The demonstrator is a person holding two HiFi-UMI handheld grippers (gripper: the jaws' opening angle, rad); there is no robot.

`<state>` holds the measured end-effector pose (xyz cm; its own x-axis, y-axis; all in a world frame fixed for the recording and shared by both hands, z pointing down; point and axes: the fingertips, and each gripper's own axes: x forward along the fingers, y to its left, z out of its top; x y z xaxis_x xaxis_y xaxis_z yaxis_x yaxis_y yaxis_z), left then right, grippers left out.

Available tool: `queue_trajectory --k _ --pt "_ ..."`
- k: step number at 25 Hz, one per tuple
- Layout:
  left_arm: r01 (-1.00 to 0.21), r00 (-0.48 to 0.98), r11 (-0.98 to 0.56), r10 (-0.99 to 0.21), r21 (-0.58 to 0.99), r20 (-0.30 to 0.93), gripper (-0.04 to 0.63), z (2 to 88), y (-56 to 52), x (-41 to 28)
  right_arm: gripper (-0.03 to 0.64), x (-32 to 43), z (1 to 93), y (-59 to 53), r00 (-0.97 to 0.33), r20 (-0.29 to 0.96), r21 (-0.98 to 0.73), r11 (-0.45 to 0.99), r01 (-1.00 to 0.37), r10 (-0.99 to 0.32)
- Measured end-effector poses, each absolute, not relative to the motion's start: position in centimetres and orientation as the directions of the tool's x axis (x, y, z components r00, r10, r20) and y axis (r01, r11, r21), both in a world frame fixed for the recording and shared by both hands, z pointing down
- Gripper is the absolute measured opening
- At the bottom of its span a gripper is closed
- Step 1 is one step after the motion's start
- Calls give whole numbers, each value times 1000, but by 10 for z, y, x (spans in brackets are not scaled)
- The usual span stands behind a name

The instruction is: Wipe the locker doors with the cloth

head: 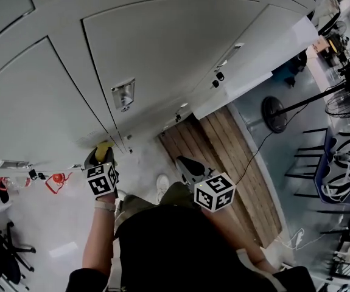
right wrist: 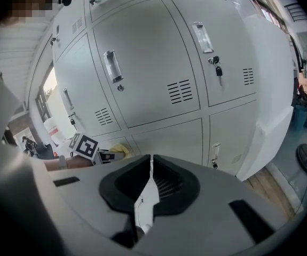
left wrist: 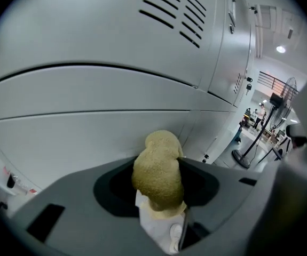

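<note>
A bank of light grey locker doors (head: pixel 162 47) fills the head view, and their vents and handles show in the right gripper view on the doors (right wrist: pixel 148 63). My left gripper (head: pixel 101 156) is shut on a yellow-tan cloth (left wrist: pixel 158 169), bunched between its jaws, close against a low locker door (left wrist: pixel 89 132). That cloth (right wrist: pixel 118 150) also shows small in the right gripper view, by the lower doors. My right gripper (head: pixel 188 163) hangs back from the lockers, its jaws pressed together with nothing between them (right wrist: pixel 149 167).
A wooden floor strip (head: pixel 235 163) runs beside the lockers' end. A standing fan (head: pixel 275 113) with its cable, black chairs (head: pixel 339 157) and cluttered desks lie to the right. An office chair (head: pixel 1 254) and red items (head: pixel 56 180) sit at the left.
</note>
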<state>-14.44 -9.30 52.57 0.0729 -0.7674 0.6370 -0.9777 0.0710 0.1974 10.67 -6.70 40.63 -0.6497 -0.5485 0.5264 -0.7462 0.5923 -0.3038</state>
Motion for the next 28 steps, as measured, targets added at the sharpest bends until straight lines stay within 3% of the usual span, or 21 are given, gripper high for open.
queue_trajectory --k 28 --pt "-905 -76 328 -750 270 658 183 541 30 -324 28 -61 417 3 -754 522 -327 723 -609 -400"
